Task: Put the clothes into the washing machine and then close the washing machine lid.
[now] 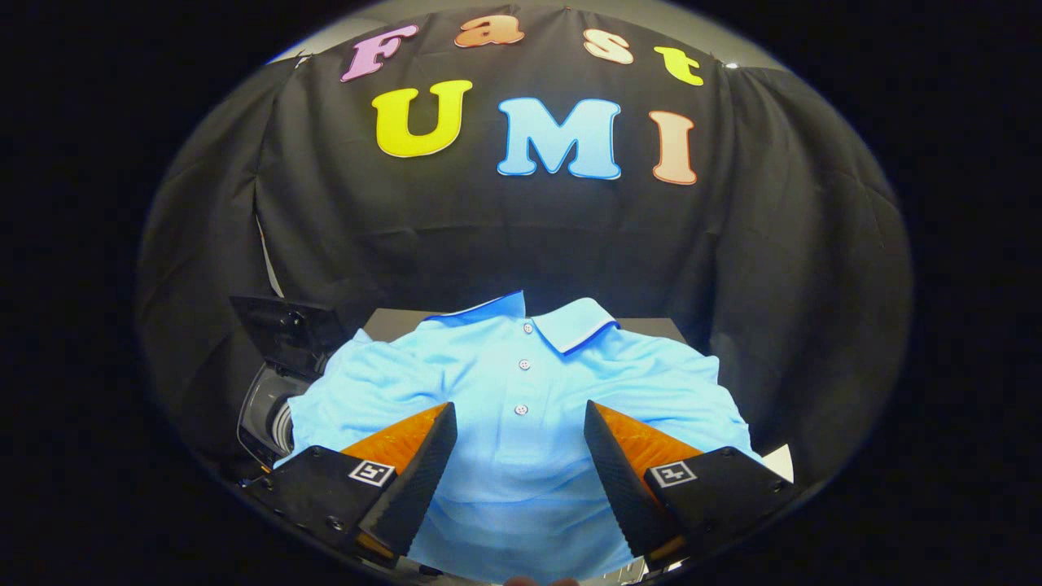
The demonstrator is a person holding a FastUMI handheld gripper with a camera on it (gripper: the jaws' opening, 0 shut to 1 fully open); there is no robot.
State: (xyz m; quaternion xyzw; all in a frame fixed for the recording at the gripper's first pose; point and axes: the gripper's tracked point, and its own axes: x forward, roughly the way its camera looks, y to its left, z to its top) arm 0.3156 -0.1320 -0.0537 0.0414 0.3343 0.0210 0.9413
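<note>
Claw (519,443) open above a shirt (521,382) spread on the tabletop (391,321).
The shirt hides most of the tabletop; the washer (273,407) beside its left sleeve is dark and half hidden. Light blue polo, buttoned, collar edged darker blue, lying between and beyond the fingers.

One light blue polo shirt (521,391) lies spread out with three buttons (522,365) down its placket and one collar (570,325) at 12 o'clock — one washing machine (273,407) sits at 9 o'clock with one raised lid (285,330) — and one gripper (521,427) holds its two fingers (415,464) apart.
</note>
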